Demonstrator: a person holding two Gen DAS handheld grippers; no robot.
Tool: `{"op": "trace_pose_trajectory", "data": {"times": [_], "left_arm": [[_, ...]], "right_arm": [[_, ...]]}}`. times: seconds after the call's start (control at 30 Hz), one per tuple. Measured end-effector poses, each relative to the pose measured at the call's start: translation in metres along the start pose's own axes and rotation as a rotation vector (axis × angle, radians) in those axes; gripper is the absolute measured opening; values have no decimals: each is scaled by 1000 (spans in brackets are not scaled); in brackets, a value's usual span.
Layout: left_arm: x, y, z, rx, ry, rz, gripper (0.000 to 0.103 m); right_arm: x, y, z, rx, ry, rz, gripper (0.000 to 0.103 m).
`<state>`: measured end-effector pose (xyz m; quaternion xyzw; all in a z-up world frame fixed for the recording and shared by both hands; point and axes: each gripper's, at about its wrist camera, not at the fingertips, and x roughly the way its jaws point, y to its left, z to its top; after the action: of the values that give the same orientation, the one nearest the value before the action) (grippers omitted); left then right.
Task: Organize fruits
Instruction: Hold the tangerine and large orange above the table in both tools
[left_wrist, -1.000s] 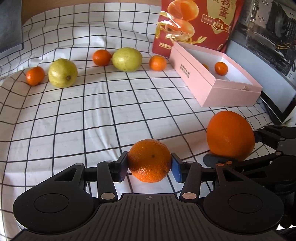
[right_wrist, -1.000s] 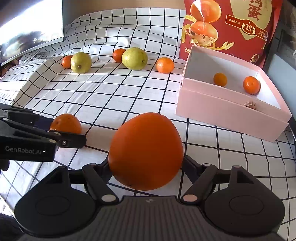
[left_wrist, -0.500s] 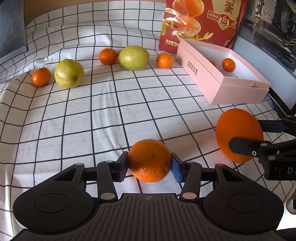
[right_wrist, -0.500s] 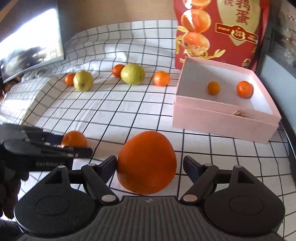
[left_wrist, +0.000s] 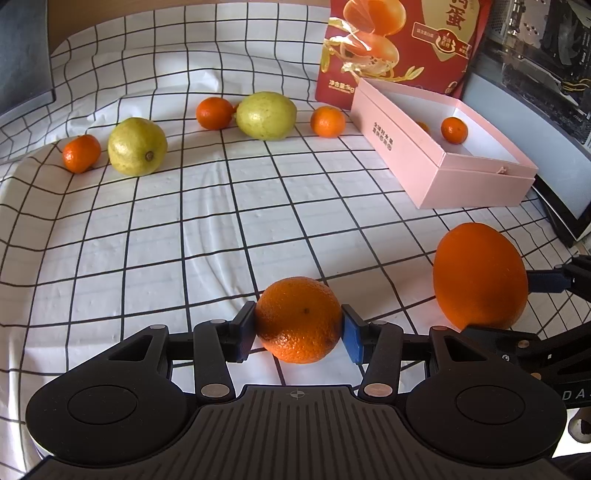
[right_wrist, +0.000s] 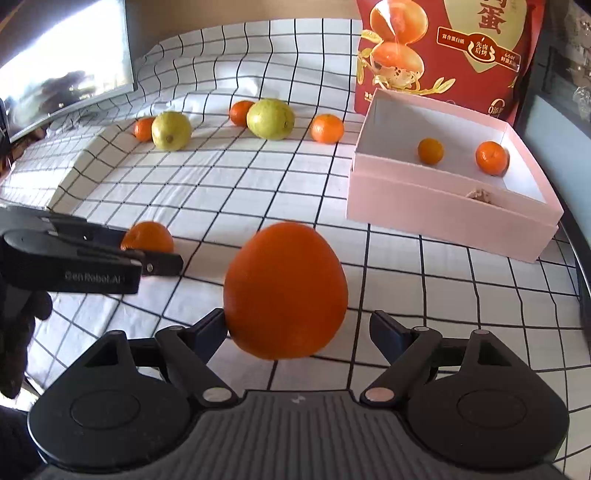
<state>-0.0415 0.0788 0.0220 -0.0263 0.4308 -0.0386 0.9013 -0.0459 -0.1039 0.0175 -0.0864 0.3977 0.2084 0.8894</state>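
Note:
A small orange (left_wrist: 299, 319) sits between the blue pads of my left gripper (left_wrist: 298, 332), which is shut on it, low over the checked cloth (left_wrist: 221, 240). A large orange (right_wrist: 286, 290) stands between the fingers of my right gripper (right_wrist: 299, 325), whose jaws are opening. The left finger is still at the fruit, while a gap shows beside the right fingertip (right_wrist: 382, 328). In the left wrist view the large orange (left_wrist: 480, 275) rests on the cloth to the right. The left gripper with its small orange (right_wrist: 147, 236) shows at the left of the right wrist view.
A pink box (right_wrist: 443, 214) at the right holds two small tangerines (right_wrist: 491, 157). A red bag (right_wrist: 443, 48) stands behind it. Two yellow-green fruits (left_wrist: 136, 146) (left_wrist: 266, 115) and three tangerines (left_wrist: 327, 122) lie along the back. A monitor (right_wrist: 62, 74) stands at the left.
The right jaws have widened and the right finger has come off the large orange, which now looks farther ahead. The left gripper keeps its hold on the small orange.

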Motion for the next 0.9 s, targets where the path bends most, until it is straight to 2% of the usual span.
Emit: {"op": "trace_pose_trajectory", "data": {"times": [0.4,0.53,0.67,0.9], "left_arm": [[-2,4,0,2,1,13,53],[-4,12,-2,-5,-2,48,53],[-4,23,1,-18,5,61,53],[-5,25,-3,-7,-11,69,53]], "right_arm": [[-7,-2,4,43,-34,31,83],[-8,-2,8,61,-56,34,83],[7,1,14,78,-40,32,83],[38,6,21,106,-18,-19,85]]}}
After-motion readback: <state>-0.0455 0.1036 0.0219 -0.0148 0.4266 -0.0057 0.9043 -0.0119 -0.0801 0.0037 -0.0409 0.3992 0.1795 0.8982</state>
